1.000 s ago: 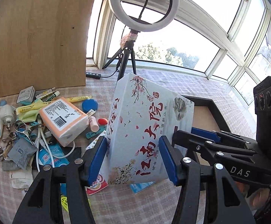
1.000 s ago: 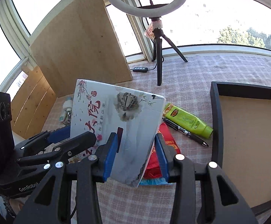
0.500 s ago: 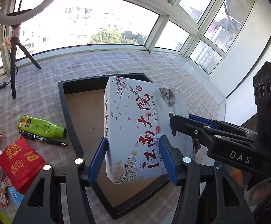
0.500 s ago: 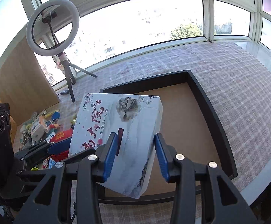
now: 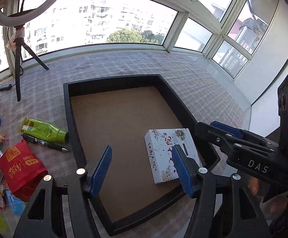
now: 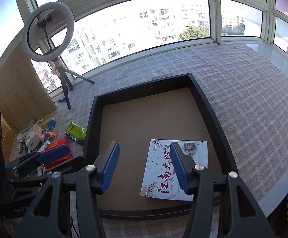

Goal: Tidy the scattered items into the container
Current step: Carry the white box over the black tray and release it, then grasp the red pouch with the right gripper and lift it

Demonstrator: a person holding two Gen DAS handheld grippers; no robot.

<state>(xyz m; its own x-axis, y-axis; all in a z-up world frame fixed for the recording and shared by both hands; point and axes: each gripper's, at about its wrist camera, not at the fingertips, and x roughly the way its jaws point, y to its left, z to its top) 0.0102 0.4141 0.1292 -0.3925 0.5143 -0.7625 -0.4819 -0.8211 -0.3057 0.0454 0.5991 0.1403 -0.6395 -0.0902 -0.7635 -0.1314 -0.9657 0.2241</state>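
Note:
A white flower-printed box [image 5: 161,154] lies flat on the brown floor of the black-rimmed tray [image 5: 66,107], in its near right corner; it also shows in the right wrist view [image 6: 159,170] inside the tray [image 6: 209,107]. My left gripper [image 5: 142,170] is open and empty above the tray's near part. My right gripper [image 6: 144,166] is open and empty just above the box. Scattered items lie left of the tray: a green tube [image 5: 42,129], a black pen [image 5: 44,142], a red pouch [image 5: 20,166].
A ring light on a tripod [image 6: 48,31] stands at the back left beside a wooden board [image 6: 16,91]. More small items [image 6: 34,134] are piled left of the tray. The table edge [image 6: 278,194] runs close on the right. The other gripper [image 5: 243,148] reaches in from the right.
Both grippers carried the box from the pile over to the tray, then opened. The box now lies flat in the tray, free of both.

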